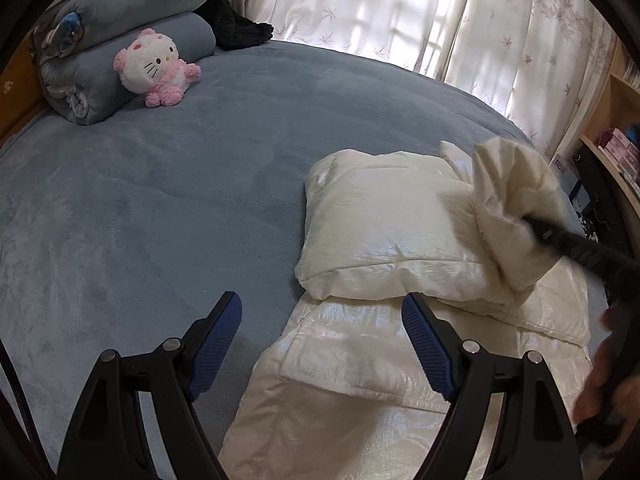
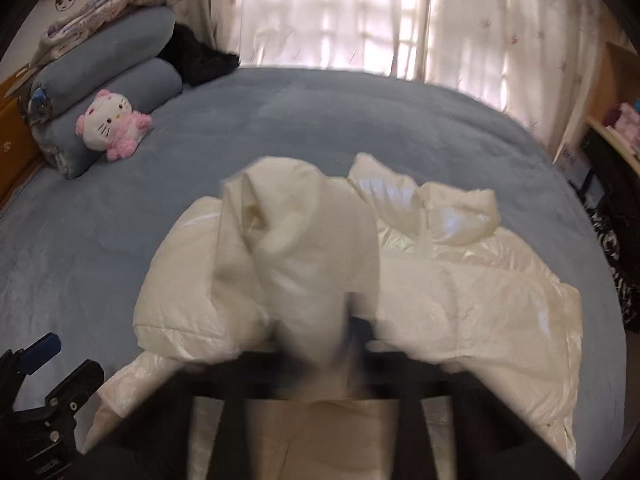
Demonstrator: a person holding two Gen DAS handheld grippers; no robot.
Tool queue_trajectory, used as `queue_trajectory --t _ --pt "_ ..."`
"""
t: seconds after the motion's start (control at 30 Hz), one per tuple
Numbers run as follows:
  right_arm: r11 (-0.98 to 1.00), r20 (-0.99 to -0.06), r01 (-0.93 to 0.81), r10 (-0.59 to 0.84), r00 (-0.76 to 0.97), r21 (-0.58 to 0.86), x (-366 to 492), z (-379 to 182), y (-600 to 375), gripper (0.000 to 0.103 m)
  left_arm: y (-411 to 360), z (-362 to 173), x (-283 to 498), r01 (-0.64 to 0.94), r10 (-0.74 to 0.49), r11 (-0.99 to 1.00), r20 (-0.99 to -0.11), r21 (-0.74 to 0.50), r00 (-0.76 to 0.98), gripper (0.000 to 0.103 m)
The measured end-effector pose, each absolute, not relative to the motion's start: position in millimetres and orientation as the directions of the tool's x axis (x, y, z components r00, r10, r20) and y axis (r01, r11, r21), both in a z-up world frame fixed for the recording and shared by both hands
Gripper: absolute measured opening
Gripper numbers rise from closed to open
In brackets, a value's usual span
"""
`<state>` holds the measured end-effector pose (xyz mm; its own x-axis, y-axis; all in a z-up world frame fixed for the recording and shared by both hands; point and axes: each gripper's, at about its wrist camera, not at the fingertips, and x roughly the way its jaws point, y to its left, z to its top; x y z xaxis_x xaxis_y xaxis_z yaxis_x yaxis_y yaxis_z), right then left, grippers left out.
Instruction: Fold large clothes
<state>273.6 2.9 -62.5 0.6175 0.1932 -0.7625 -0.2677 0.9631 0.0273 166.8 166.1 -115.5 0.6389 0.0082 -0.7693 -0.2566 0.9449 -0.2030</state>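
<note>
Left gripper (image 1: 322, 340) low at 6 o'clock in left view, jaws spread wide, blue pads (image 1: 218, 344) apart, nothing between them; hovering over near edge of jacket (image 1: 376, 240), left pad over bedspread (image 1: 160, 200), right pad over white fabric

White shiny puffer jacket spread on blue bedspread, filling 3 to 6 o'clock of left view; one padded panel already folded over body, puffed like a pillow at centre-right

Right gripper (image 1: 540, 230) entering left view from 3 o'clock, dark fingers clamped on a bunched sleeve (image 1: 512, 200), sleeve lifted off the jacket and hanging over it

Right view: same sleeve (image 2: 296, 248) dead centre, raised and draped in front of lens, much motion blur; right gripper (image 2: 320, 344) fingers only a dark smear under cloth at 6 o'clock, pinched on sleeve. Jacket body (image 2: 480, 288) spread from 3 to 8 o'clock below. Left gripper (image 2: 44, 364) at 8 o'clock, one blue pad showing, off the jacket's edge

Background: plush cat (image 1: 154, 66) in pink at 10 o'clock, leaning on rolled blue bedding (image 1: 132, 20); dark garment (image 1: 236, 24) behind it; pale flowered curtains (image 1: 400, 12) across 12 to 2 o'clock, backlit; shelves (image 1: 612, 128) at 3 o'clock
</note>
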Motion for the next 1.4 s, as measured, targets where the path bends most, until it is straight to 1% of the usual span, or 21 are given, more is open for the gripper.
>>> queue_trajectory --t 0.13,0.2,0.27,0.33,0.4,0.47,0.53,0.57,0.63,0.7,0.77,0.87,1.07,1.1,1.13,1.17,1.2,1.23,1.27,1.33,1.4 --pt "0.977 -0.691 -0.166 0.21 0.691 0.131 272.3 -27.4 -58.7 0.008 159.4 -113.0 169.0 -0.238 0.008 0.952 -0.76 -0.194 0.65 0.081" --pt "0.98 -0.688 -0.093 0.191 0.7 0.177 273.2 -25.7 -98.5 0.008 154.9 -111.9 171.2 -0.223 0.003 0.957 -0.757 -0.189 0.653 0.081" --pt "0.976 -0.712 -0.023 0.173 0.68 0.215 275.8 -39.9 -138.3 0.008 148.5 -112.3 175.7 -0.197 -0.011 0.963 -0.757 -0.183 0.653 0.081" --pt "0.973 -0.78 0.06 0.142 0.61 0.225 279.9 -73.5 -173.1 0.009 142.3 -113.0 182.5 -0.174 -0.022 0.969 -0.764 -0.175 0.644 0.081" --pt "0.962 -0.85 0.095 0.176 0.496 0.255 283.3 -113.2 -195.8 0.012 136.1 -114.6 191.3 -0.142 -0.05 0.973 -0.774 -0.179 0.631 0.081" --pt "0.942 -0.868 0.116 0.236 0.438 0.315 278.6 -132.8 -212.2 0.015 131.6 -117.2 203.8 -0.107 -0.082 0.977 -0.789 -0.184 0.609 0.081" --pt "0.921 -0.842 0.12 0.279 0.461 0.371 269.3 -128.7 -228.5 0.036 130.6 -117.8 214.8 -0.072 -0.116 0.978 -0.798 -0.195 0.592 0.081" --pt "0.906 -0.815 0.112 0.306 0.493 0.408 263.6 -120.1 -237.1 0.043 131.9 -117.6 224.3 -0.05 -0.143 0.976 -0.804 -0.21 0.578 0.081" --pt "0.876 -0.768 0.092 0.36 0.529 0.473 256.9 -107.0 -248.5 0.067 137.5 -116.4 239.7 -0.032 -0.182 0.97 -0.804 -0.241 0.566 0.081" --pt "0.844 -0.725 0.07 0.411 0.553 0.531 251.5 -96.6 -256.2 0.077 142.3 -117.7 252.9 -0.029 -0.196 0.967 -0.81 -0.253 0.553 0.081" --pt "0.812 -0.688 0.046 0.462 0.56 0.582 250.8 -90.5 -260.1 0.081 150.2 -122.6 269.6 -0.044 -0.196 0.965 -0.819 -0.26 0.54 0.081" --pt "0.822 -0.678 0.011 0.461 0.572 0.569 259.9 -86.9 -253.9 0.082 161.1 -135.4 289.8 -0.082 -0.2 0.957 -0.834 -0.28 0.513 0.081" --pt "0.902 -0.779 0.019 0.361 0.514 0.43 300.5 -114.4 -229.4 0.083 164.0 -173.2 317.0 -0.108 -0.257 0.938 -0.87 -0.329 0.42 0.081" --pt "0.911 -0.786 0.028 0.34 0.516 0.412 304.6 -120.4 -225.3 0.076 163.0 -177.3 320.3 -0.116 -0.259 0.936 -0.875 -0.331 0.409 0.079" --pt "0.917 -0.79 0.019 0.333 0.514 0.398 309.0 -124.5 -220.9 0.042 160.9 -177.7 322.8 -0.12 -0.246 0.94 -0.878 -0.32 0.41 0.074" --pt "0.917 -0.794 -0.007 0.349 0.498 0.399 313.3 -125.5 -215.8 0.026 158.2 -175.5 323.4 -0.113 -0.24 0.943 -0.875 -0.313 0.421 0.056" --pt "0.921 -0.79 -0.016 0.341 0.51 0.388 312.9 -122.4 -213.3 0.02 153.5 -170.2 323.8 -0.105 -0.211 0.953 -0.874 -0.283 0.437 0.051" --pt "0.937 -0.777 -0.029 0.305 0.551 0.348 309.5 -113.5 -209.2 0.018 149.3 -165.7 323.5 -0.106 -0.17 0.964 -0.873 -0.243 0.456 0.049" --pt "0.949 -0.766 -0.037 0.275 0.581 0.312 307.1 -107.8 -207.2 0.018 144.5 -163.2 323.3 -0.105 -0.124 0.975 -0.87 -0.197 0.478 0.045" --pt "0.959 -0.787 -0.005 0.235 0.57 0.283 310.8 -119.1 -212.1 0.018 137.1 -169.2 327.3 -0.102 -0.063 0.987 -0.875 -0.127 0.48 0.044" --pt "0.966 -0.825 0.027 0.203 0.527 0.255 318.6 -146.9 -215.3 0.026 127.9 -179.3 332.7 -0.101 0.003 0.994 -0.885 -0.05 0.466 0.043"
